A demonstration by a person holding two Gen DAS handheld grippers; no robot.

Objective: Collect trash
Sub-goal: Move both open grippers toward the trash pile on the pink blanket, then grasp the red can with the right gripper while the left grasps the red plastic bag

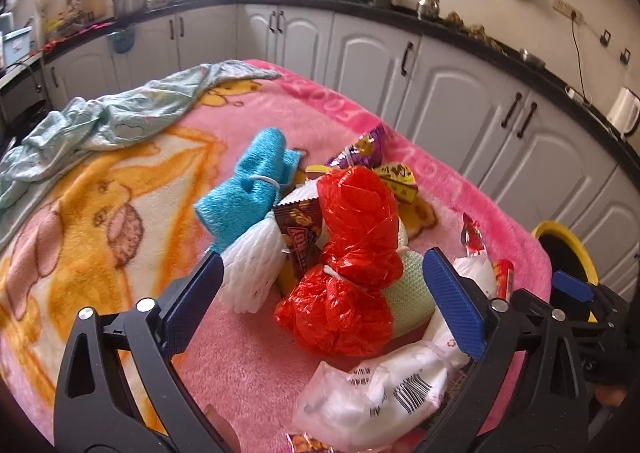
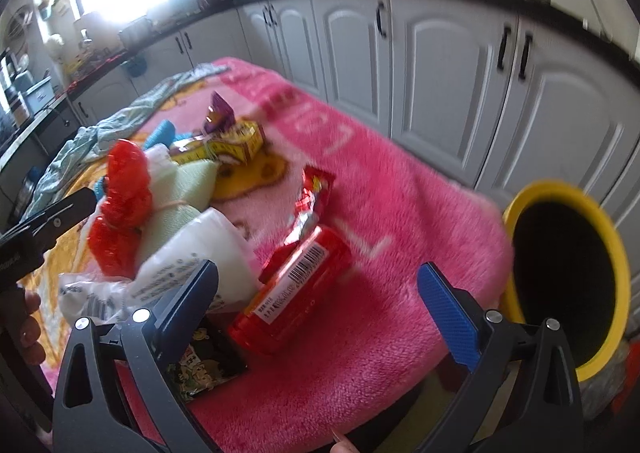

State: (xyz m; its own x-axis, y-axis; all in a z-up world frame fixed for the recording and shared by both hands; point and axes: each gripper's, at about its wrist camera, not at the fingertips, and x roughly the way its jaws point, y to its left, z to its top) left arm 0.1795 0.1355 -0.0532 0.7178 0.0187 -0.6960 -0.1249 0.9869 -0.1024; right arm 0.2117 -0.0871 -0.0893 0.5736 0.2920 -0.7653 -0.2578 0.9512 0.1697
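A heap of trash lies on a pink blanket [image 1: 248,365]. In the left wrist view my left gripper [image 1: 324,289] hangs open over it, its fingers either side of a tied red plastic bag [image 1: 352,265]. Around the bag are a white foam net [image 1: 252,269], a blue cloth bundle [image 1: 252,189], a brown wrapper [image 1: 300,237] and a clear white packet [image 1: 380,385]. My right gripper [image 2: 320,305] is open and empty, just in front of a red packet [image 2: 292,289]. A crumpled red wrapper [image 2: 312,201] lies beyond it. A yellow-rimmed bin [image 2: 568,285] stands off the blanket's right edge.
A crumpled pale green cloth [image 1: 100,129] lies at the blanket's far left. White cabinets [image 1: 452,101] under a dark counter run close along the back and right. A dark printed wrapper [image 2: 204,365] lies under my right gripper's left finger. Yellow and purple wrappers [image 2: 228,137] sit further back.
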